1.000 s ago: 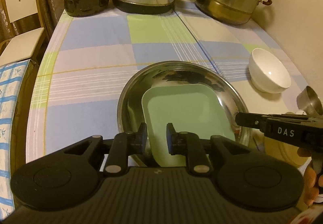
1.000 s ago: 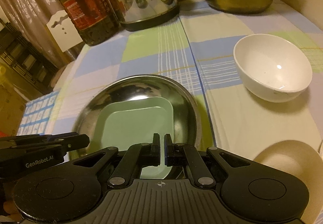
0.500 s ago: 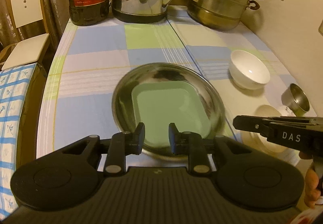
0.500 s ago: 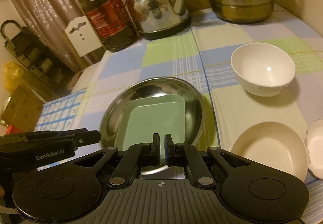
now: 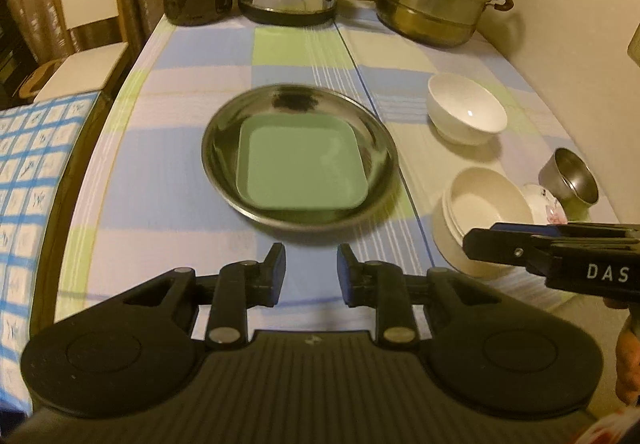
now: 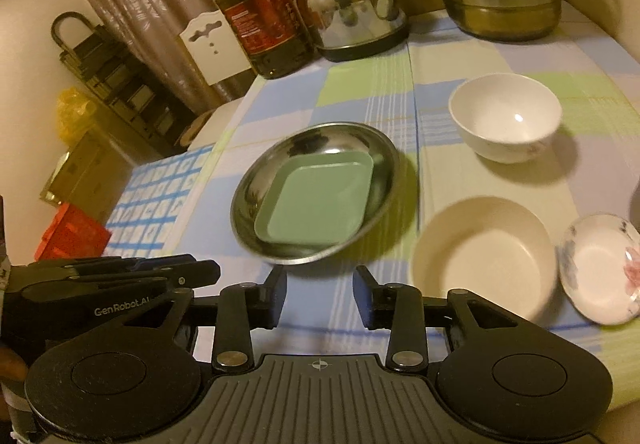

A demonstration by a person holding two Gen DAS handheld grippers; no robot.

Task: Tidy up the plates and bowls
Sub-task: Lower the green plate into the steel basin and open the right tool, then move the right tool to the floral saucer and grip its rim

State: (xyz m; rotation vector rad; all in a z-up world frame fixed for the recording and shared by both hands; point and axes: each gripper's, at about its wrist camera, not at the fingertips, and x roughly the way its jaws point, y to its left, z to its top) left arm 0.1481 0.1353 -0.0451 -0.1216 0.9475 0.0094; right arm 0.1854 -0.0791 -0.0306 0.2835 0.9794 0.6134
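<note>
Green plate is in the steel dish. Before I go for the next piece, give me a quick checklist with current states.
1. Left gripper open, empty: ok.
2. Right gripper open, empty: ok.
3. Green plate lying inside steel dish: ok.
4. Both grippers clear of the dish: ok.
5. Cream plate apart from the floral saucer: ok in the right view.
6. White bowl upright, nothing in it: ok.

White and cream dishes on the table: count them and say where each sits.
3: white bowl toward the steamer, cream plate right of the steel pan, floral saucer beside the cream plate. The cream plate may be a stack.
</note>
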